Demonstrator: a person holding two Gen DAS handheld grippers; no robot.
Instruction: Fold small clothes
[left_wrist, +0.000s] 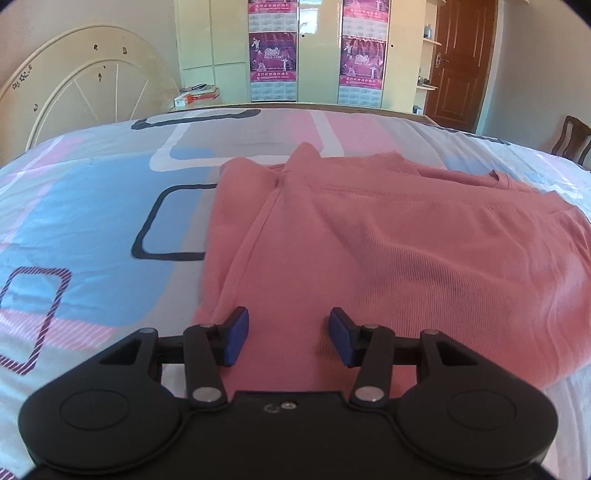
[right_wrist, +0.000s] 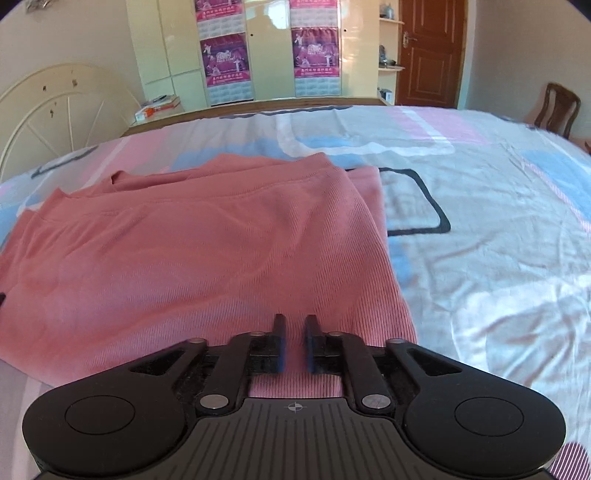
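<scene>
Folded pink shirt (left_wrist: 388, 236) is lying on bed (left_wrist: 92, 206). Left claw (left_wrist: 289, 334) is hovering w/ jaws apart over its near-left edge. Right claw (right_wrist: 294, 341) is sitting slightly apart over near-right edge, gripping nothing.

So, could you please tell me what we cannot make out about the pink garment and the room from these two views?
- Pink garment: its near edge is hidden behind the left gripper in the left wrist view and the right gripper in the right wrist view.
- Its underside layers: hidden by the folded top layer, both views.
- Posters on the wardrobe: print too small to read.
- Chair: cut off by the fisheye edge.
</scene>
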